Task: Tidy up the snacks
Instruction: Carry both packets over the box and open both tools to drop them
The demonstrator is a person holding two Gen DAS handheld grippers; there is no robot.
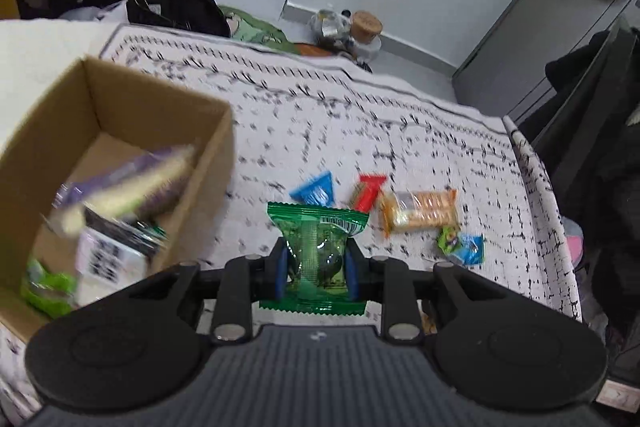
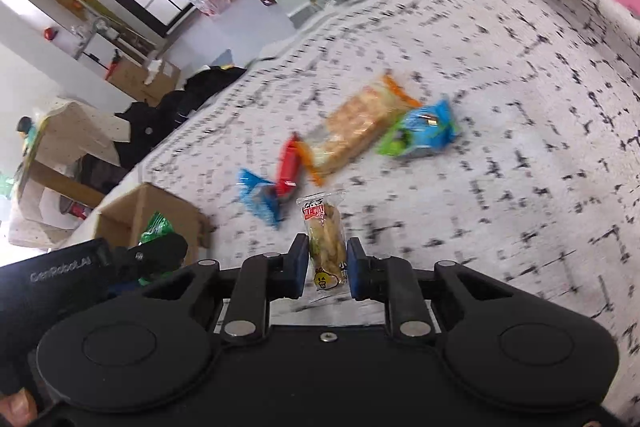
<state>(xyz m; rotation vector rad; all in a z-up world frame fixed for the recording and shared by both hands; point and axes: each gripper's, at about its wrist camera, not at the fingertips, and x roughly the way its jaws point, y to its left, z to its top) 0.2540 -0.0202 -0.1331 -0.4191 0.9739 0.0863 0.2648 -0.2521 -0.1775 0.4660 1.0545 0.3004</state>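
My left gripper [image 1: 315, 263] is shut on a green see-through snack packet [image 1: 318, 251], held just right of a cardboard box [image 1: 168, 99] that holds several packets. My right gripper [image 2: 328, 263] is shut on a clear packet of pale crunchy snacks [image 2: 325, 239] with a red label. On the patterned bedspread lie a blue wrapper [image 1: 316, 189] [image 2: 256, 197], a red bar [image 1: 368, 193] [image 2: 288, 167], an orange cracker pack [image 1: 420, 213] [image 2: 360, 123] and a blue-green packet [image 1: 460, 245] [image 2: 420, 129]. The left gripper [image 2: 132, 263] and the box [image 2: 132, 211] show at the right wrist view's lower left.
The white bedspread [image 1: 360, 115] with black marks drops off at its right edge [image 1: 552, 211]. Dark clothes [image 1: 176, 3] and a cork-lidded jar [image 1: 366, 27] lie beyond the far edge. A grey cabinet [image 1: 540, 27] stands to the right.
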